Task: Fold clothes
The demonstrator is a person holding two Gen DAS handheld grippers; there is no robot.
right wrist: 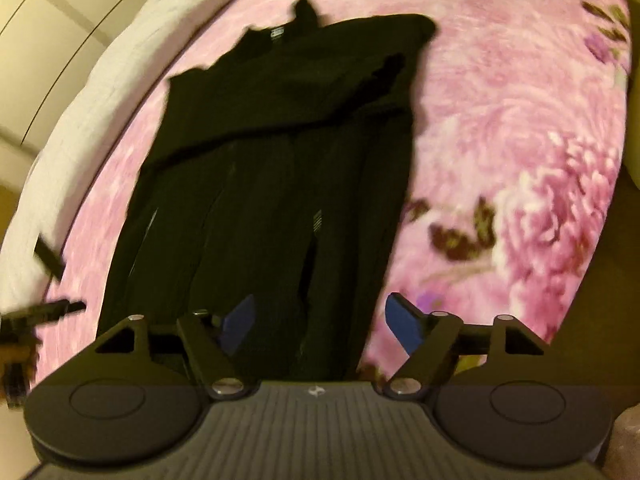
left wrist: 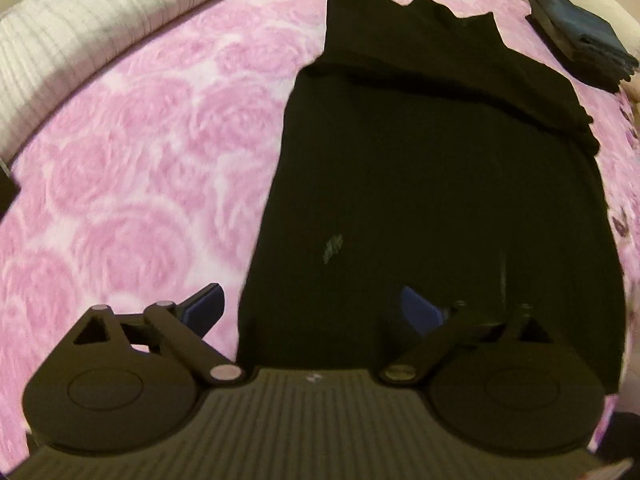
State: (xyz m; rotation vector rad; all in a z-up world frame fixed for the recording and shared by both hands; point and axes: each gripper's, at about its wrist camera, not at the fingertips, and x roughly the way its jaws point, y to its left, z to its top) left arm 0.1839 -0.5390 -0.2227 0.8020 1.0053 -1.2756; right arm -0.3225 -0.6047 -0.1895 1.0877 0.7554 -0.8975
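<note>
Flat on the pink rose-patterned bedspread (left wrist: 132, 152) lies a black garment (left wrist: 432, 184), its long body running away from both cameras and its far end folded across itself near the collar. In the left wrist view the left gripper (left wrist: 312, 308) hovers over the garment's near left edge: its blue left finger (left wrist: 204, 306) sits above pink cloth, the other above black fabric. Its jaws are spread wide with nothing between them. In the right wrist view the right gripper (right wrist: 320, 322) straddles the garment's (right wrist: 272, 184) near right edge in the same manner, fingers apart and empty.

A small pale label shows at the neckline and a faint grey striped mark on the body; both are too blurred to read. A tiny logo on each gripper body is likewise illegible.

Beyond the garment, a white quilted cover (left wrist: 76, 28) borders the bedspread, and a stack of folded dark and blue clothes (left wrist: 580, 32) rests at the far right corner.
</note>
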